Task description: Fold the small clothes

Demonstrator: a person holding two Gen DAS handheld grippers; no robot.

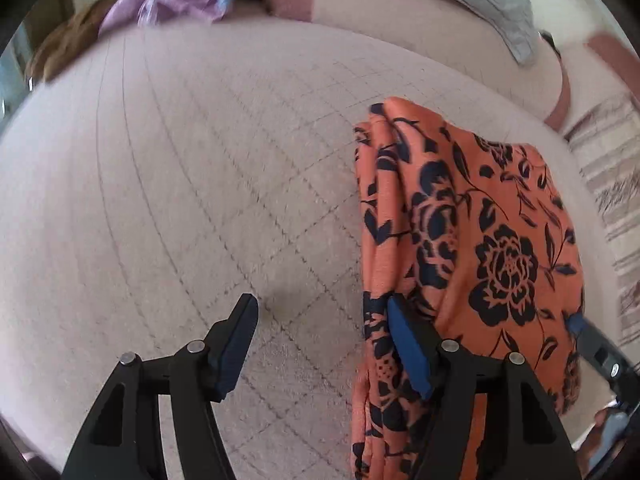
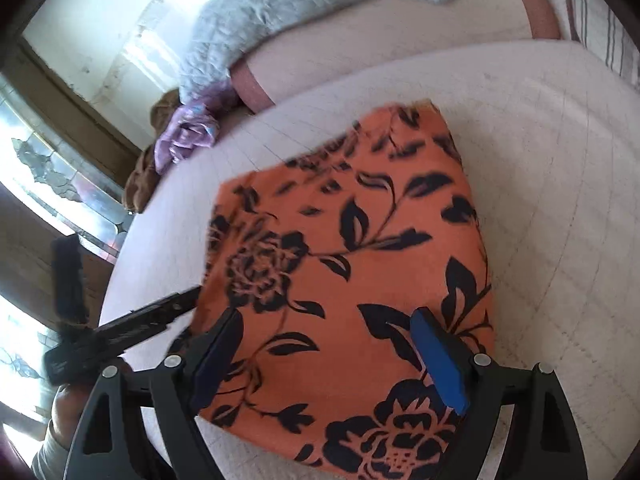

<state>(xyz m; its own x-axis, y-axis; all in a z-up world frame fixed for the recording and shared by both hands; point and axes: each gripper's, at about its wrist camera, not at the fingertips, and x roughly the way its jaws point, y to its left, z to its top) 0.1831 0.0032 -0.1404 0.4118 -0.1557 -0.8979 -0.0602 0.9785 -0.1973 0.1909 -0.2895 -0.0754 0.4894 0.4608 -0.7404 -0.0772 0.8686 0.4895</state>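
Observation:
An orange garment with black flowers (image 1: 472, 240) lies folded on the pale quilted cushion (image 1: 180, 200). My left gripper (image 1: 320, 316) is open, its right finger (image 1: 408, 344) against the garment's left edge, its left finger over bare cushion. In the right wrist view the garment (image 2: 352, 248) fills the middle. My right gripper (image 2: 328, 328) is open just above its near part, holding nothing. The left gripper's finger (image 2: 160, 312) touches the garment's left edge there. The right gripper's tip (image 1: 592, 340) shows at the garment's right edge in the left wrist view.
A purple garment (image 2: 184, 136) and a brown one (image 2: 140, 184) lie at the cushion's far edge. A grey quilted blanket (image 2: 272, 8) lies over the sofa back. A striped cloth (image 1: 616, 184) is at the right. A window (image 2: 48, 160) is on the left.

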